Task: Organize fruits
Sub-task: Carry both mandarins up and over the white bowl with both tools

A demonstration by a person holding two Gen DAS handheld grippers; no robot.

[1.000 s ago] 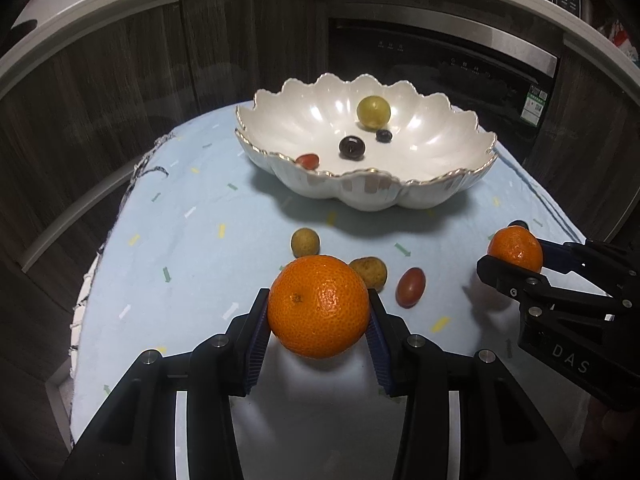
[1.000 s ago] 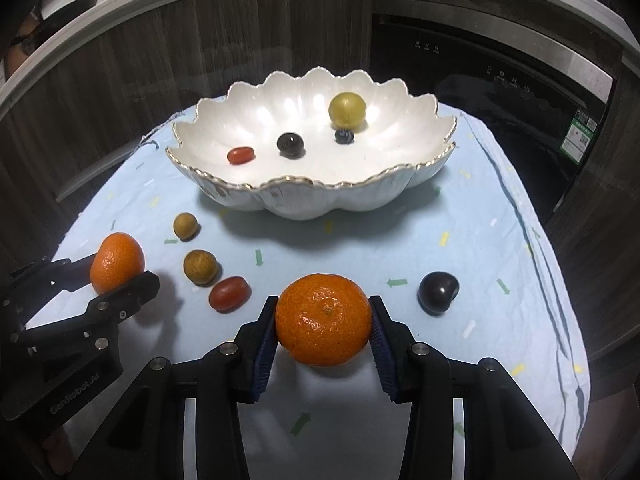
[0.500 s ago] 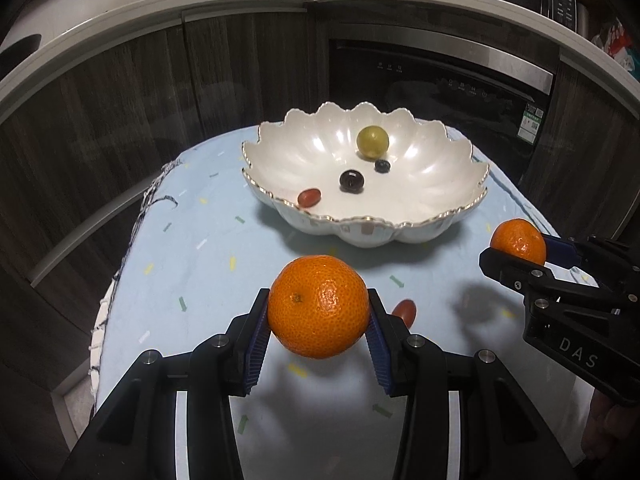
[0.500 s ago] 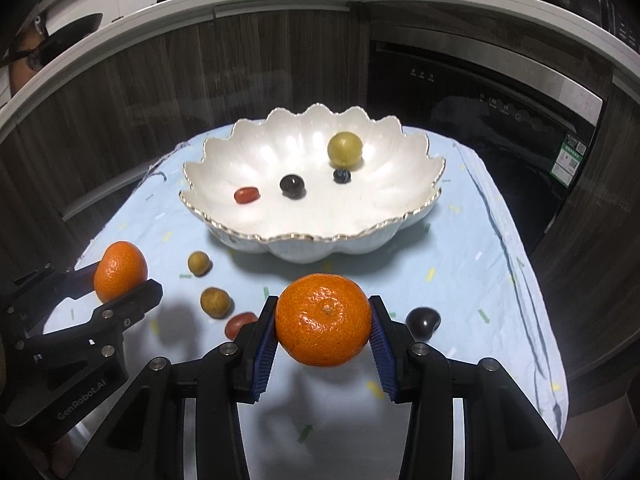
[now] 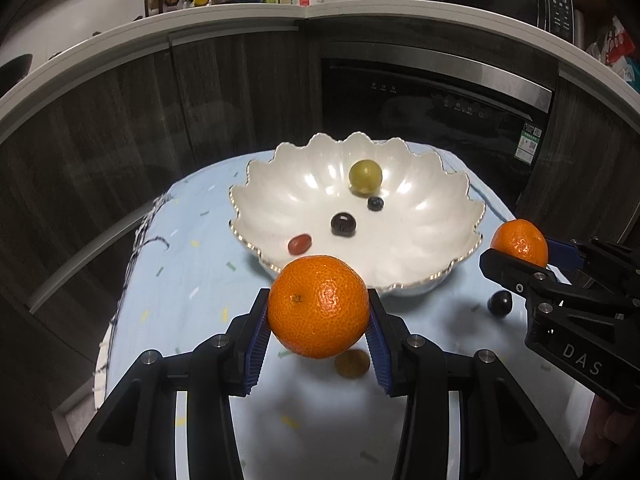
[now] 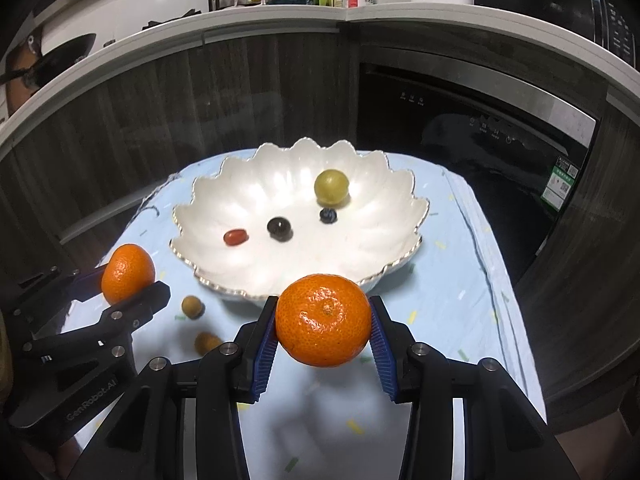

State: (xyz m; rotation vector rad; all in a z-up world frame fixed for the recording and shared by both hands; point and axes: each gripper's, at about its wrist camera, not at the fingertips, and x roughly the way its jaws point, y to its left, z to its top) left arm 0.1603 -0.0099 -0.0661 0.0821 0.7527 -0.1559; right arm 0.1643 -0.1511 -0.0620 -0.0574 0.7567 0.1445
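**Two mandarins aloft, near side of the bowl**

We hold a gripper in each hand. The left gripper is clenched on a mandarin, blue pads pressed to both its sides; the fruit hangs clear of the blue cloth, in front of the bowl's near rim. The right gripper grasps a second mandarin the same way, also off the cloth and just short of the rim.

The white scalloped bowl sits on the cloth toward the far edge. Inside we count four: a green grape, a blueberry just beside it, a dark grape and a red cherry tomato.

Loose on the cloth: two small yellow-brown fruits on the left side (kind unclear) and a dark plum-like fruit on the right, near the right gripper's fingers.
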